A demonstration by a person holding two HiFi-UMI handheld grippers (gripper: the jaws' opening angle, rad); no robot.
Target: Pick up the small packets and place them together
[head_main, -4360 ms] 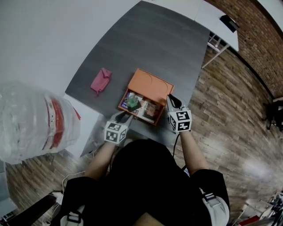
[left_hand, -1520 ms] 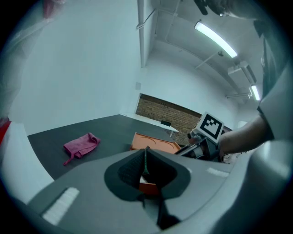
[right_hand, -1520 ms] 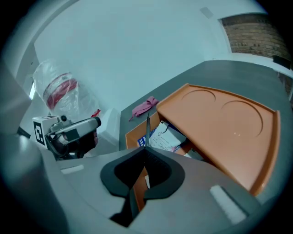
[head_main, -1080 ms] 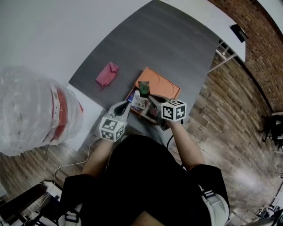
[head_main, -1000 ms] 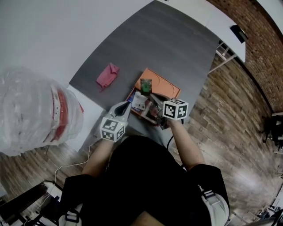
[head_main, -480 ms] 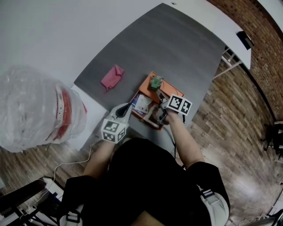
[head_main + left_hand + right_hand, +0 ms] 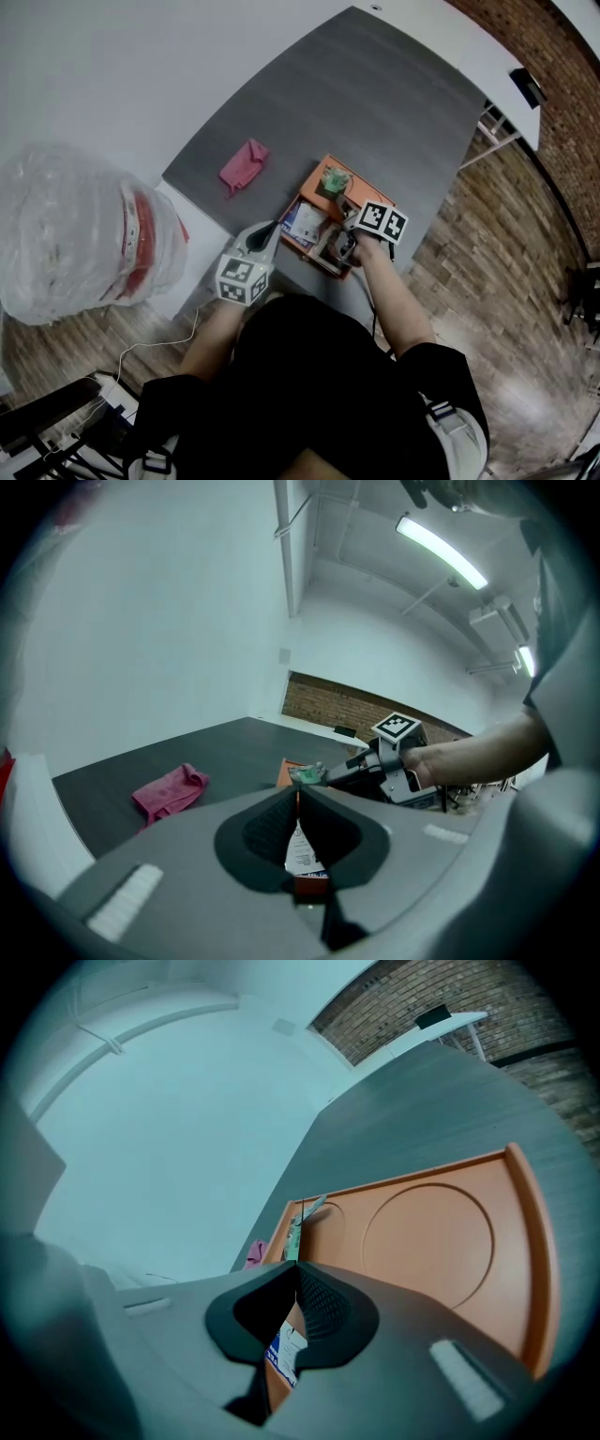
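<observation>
Item: green packet (image 7: 335, 178), clamped in your right gripper (image 7: 341, 190). Lower it onto the orange tray (image 7: 431, 1232) beside the white packet (image 7: 305, 220), then release. Left gripper (image 7: 296, 793): jaws together, empty

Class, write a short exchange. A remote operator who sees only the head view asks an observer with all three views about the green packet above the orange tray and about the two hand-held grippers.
Operator: From above, the green packet looks tiny. Does the right hand-held gripper really have it?
Observer: Yes. In the right gripper view its jaws are closed on the packet's lower edge, and the packet stands up edge-on from the tips.
Operator: And the left hand-held gripper, is it open or shut?
Observer: Shut. In the left gripper view its jaws meet at the tips, which point toward the orange tray.
</observation>
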